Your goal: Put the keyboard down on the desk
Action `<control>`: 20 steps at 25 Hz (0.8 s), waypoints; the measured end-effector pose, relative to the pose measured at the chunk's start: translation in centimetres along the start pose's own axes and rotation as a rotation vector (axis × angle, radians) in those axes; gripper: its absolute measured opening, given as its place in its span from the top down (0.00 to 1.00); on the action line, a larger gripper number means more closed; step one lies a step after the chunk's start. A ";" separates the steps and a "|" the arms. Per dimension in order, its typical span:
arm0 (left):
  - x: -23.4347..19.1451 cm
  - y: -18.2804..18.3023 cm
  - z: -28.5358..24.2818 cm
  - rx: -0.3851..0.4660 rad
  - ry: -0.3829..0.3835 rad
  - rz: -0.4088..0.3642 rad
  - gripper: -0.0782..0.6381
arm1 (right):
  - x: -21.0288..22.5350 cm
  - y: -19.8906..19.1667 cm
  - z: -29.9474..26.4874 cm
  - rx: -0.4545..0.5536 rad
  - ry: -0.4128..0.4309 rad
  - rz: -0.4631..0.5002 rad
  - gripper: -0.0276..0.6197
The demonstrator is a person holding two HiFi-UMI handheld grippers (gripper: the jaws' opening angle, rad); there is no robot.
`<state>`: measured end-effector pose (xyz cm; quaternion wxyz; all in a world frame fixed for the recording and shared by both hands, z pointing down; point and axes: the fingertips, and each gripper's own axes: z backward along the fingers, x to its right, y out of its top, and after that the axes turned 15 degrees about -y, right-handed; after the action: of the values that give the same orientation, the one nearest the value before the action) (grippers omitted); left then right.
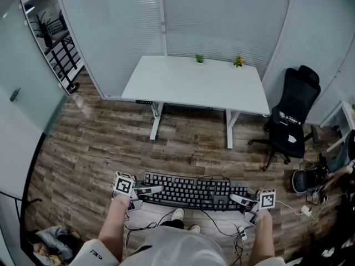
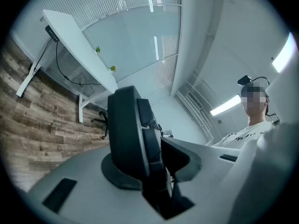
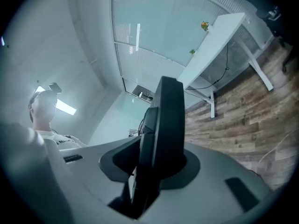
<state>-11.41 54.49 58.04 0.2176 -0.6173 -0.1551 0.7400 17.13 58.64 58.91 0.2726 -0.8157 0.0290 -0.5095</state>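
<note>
The long black plastic keyboard [image 1: 191, 192] looks stiff and fairly light. It is long enough, though, to sag or twist if taken at one end only, so a hold on both short ends should keep it level. Its smooth plastic edges could slip, so the pinch wants to be firm.

It hangs between the two pairs of fingers, above the wood-plank floor [image 1: 100, 148] and well apart from the white rectangular tabletop [image 1: 194, 82] ahead of them. The left gripper [image 1: 155, 190] has its fingers [image 2: 70, 185] only narrowly spread, clamped on the keyboard's left end. The right gripper [image 1: 237, 199] has its fingers [image 3: 224, 171] pinching the right end likewise.
</note>
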 end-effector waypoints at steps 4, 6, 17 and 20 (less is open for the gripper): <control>-0.4 0.9 0.4 -0.007 -0.007 -0.001 0.70 | -0.1 0.6 -0.7 0.011 -0.002 -0.002 0.77; -0.8 1.3 0.8 -0.005 -0.010 -0.001 0.70 | -0.2 0.9 -1.4 0.011 -0.002 0.002 0.77; -2.8 5.1 3.9 -0.011 -0.020 0.014 0.70 | -0.3 3.1 -5.8 0.010 -0.027 -0.010 0.76; -3.1 6.2 4.0 -0.020 -0.025 0.009 0.70 | -0.6 4.0 -6.4 0.022 -0.017 -0.007 0.76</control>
<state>-15.72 47.73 58.34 0.2061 -0.6107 -0.1624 0.7472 12.35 52.82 58.63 0.2800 -0.8170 0.0184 -0.5038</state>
